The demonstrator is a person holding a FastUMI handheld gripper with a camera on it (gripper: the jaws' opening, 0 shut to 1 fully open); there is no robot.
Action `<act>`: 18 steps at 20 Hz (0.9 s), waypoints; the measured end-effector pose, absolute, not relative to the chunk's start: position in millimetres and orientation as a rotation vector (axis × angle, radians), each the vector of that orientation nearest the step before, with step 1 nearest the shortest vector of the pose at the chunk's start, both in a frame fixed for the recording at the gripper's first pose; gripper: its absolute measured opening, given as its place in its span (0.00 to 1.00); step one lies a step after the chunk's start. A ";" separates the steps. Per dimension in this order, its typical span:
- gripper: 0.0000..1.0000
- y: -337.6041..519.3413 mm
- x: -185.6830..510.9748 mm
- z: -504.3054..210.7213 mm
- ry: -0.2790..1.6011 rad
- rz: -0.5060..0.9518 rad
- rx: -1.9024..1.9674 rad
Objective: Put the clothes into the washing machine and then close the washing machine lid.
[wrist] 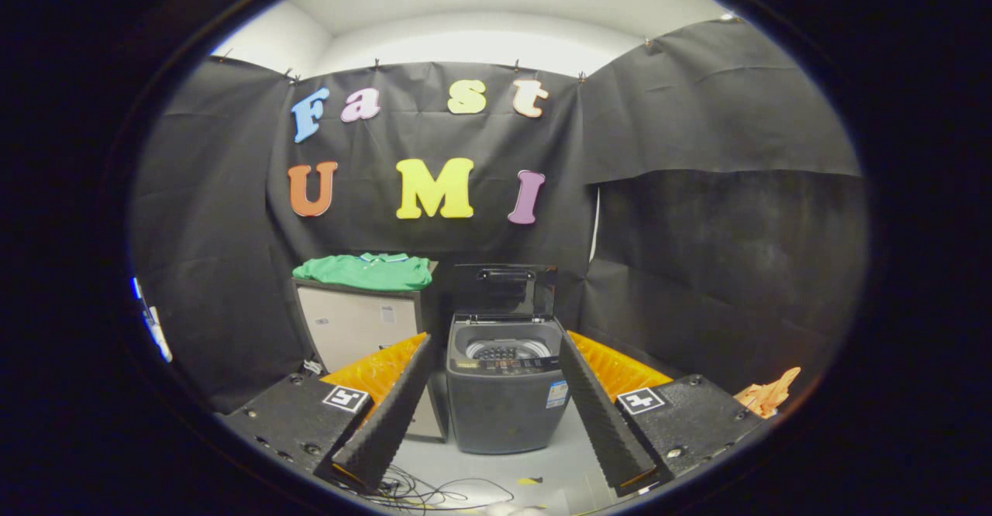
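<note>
On the left, a green garment is seen lying folded flat on the top of a pale cabinet, which stands against the black wall of the booth. The garment is well beyond the jaws and is not touched by them. Just to the right of the cabinet, a dark grey washing machine is placed on the light floor. Its lid is raised upright at the back, so the round drum opening is seen from above. A row of small buttons is seen along the front edge of the opening, and a small label is stuck on the front of the machine, at the right side.

The gripper is held low in front of the machine, and the machine is seen between its two fingers. The left finger and the right finger are spread wide apart, so the jaws are open and nothing is held between them. A square marker is fixed on each finger body.

Some thin cables are lying on the floor just below the left finger. Far at the right, beside the right finger body, a small orange thing is seen, but it cannot be told what it is
</note>
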State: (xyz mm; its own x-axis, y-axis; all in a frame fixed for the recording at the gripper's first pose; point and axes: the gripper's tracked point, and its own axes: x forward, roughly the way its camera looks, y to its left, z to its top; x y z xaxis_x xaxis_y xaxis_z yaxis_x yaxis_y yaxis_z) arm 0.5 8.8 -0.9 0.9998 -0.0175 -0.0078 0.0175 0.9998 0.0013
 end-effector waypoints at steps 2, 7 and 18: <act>1.00 10.2 1.6 1.4 0.005 -0.018 0.003; 1.00 6.7 8.7 7.1 -0.001 -0.046 0.006; 1.00 8.2 88.4 50.2 -0.001 -0.065 0.038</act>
